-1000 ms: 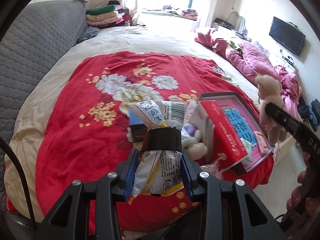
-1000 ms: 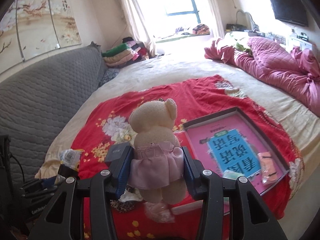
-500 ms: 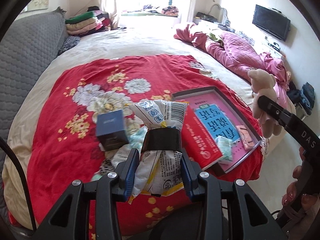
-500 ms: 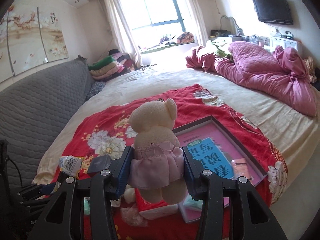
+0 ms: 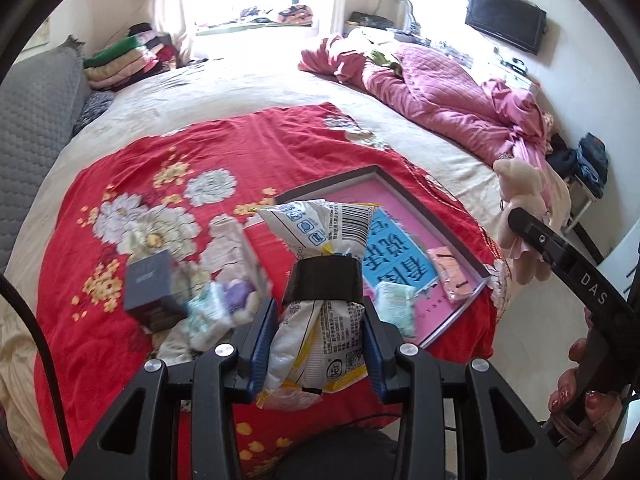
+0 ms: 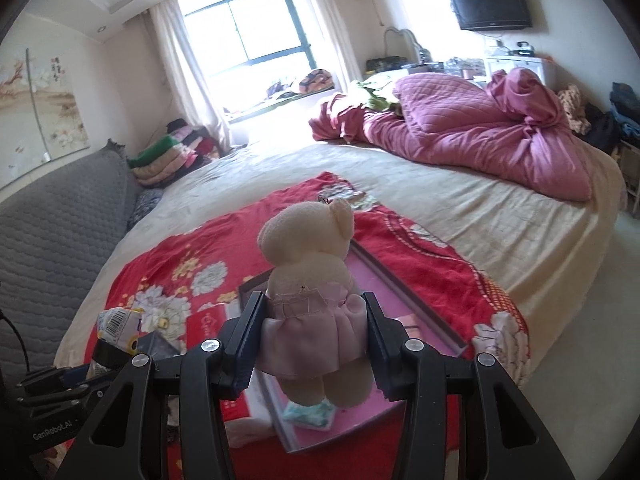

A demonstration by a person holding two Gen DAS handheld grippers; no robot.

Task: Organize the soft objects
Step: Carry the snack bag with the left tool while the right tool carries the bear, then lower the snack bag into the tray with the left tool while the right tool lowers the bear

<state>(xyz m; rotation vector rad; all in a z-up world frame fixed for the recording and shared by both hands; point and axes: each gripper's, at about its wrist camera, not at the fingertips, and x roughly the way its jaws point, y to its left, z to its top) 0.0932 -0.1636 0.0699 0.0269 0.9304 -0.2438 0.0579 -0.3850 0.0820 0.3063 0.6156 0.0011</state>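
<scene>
My left gripper (image 5: 318, 340) is shut on a white and yellow snack bag (image 5: 320, 272) with a black band round its middle, held above the red flowered blanket (image 5: 120, 240). My right gripper (image 6: 314, 344) is shut on a cream teddy bear in a pink dress (image 6: 310, 272), upright, its back to the camera. The bear (image 5: 520, 204) and the right gripper also show at the right edge of the left wrist view. A pink tray (image 5: 440, 208) with a blue label lies on the blanket below both; small soft packets (image 5: 394, 306) lie in it.
A dark blue box (image 5: 150, 290) and a heap of small soft packets (image 5: 212, 312) lie left of the tray. A crumpled pink quilt (image 6: 480, 136) fills the bed's far right. Folded clothes (image 6: 168, 156) and a grey padded headboard (image 6: 52, 232) stand at the left.
Both grippers have swung sideways across the bed with their loads, so the tray and heap shifted left in view. The red box that leaned on the tray is out of the left wrist view.
</scene>
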